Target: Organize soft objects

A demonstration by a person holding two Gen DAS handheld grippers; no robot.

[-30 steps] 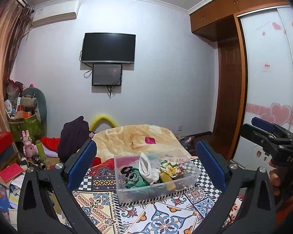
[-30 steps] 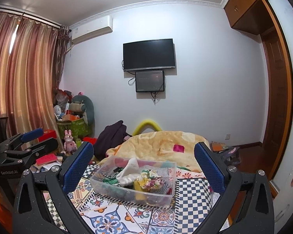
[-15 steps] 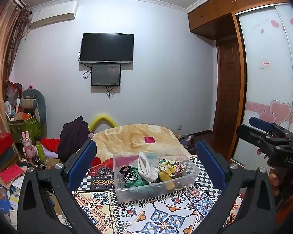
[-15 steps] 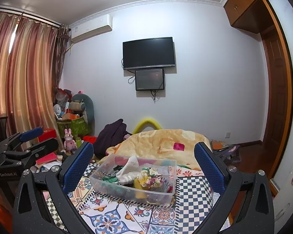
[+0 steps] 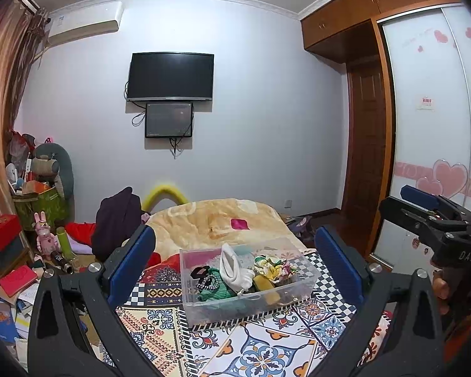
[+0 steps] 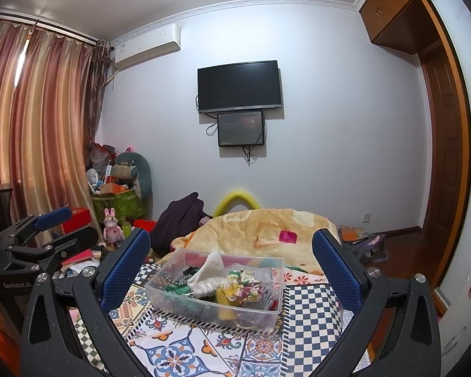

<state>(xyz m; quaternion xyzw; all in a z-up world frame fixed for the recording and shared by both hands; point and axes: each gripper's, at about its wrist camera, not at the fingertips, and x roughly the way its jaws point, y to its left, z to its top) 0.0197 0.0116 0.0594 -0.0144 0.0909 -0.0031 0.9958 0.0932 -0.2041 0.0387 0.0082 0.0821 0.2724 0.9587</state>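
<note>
A clear plastic bin [image 5: 307, 278] sits on a patterned bedspread [image 5: 260, 345]. It holds several soft things: a white sock [image 5: 230, 265], green knit fabric [image 5: 215, 292], a floral scrunchie [image 5: 271, 265] and a yellow piece [image 5: 262, 281]. The bin also shows in the right wrist view [image 6: 267, 314], with the sock [image 6: 208, 273] and scrunchie [image 6: 240, 286] inside. My left gripper [image 5: 235, 267] is open and empty, held above and short of the bin. My right gripper [image 6: 230, 268] is open and empty too, likewise short of the bin.
A yellow blanket [image 5: 213, 223] with a pink cloth [image 5: 239, 223] lies behind the bin. A dark garment [image 5: 117, 223] heaps at the left. Boxes, a pink rabbit toy [image 5: 44, 235] and clutter fill the left floor. A wardrobe [image 5: 430, 132] stands on the right.
Both views shifted slightly; the bin sits a touch lower and closer in frame. Both grippers stay open and empty.
</note>
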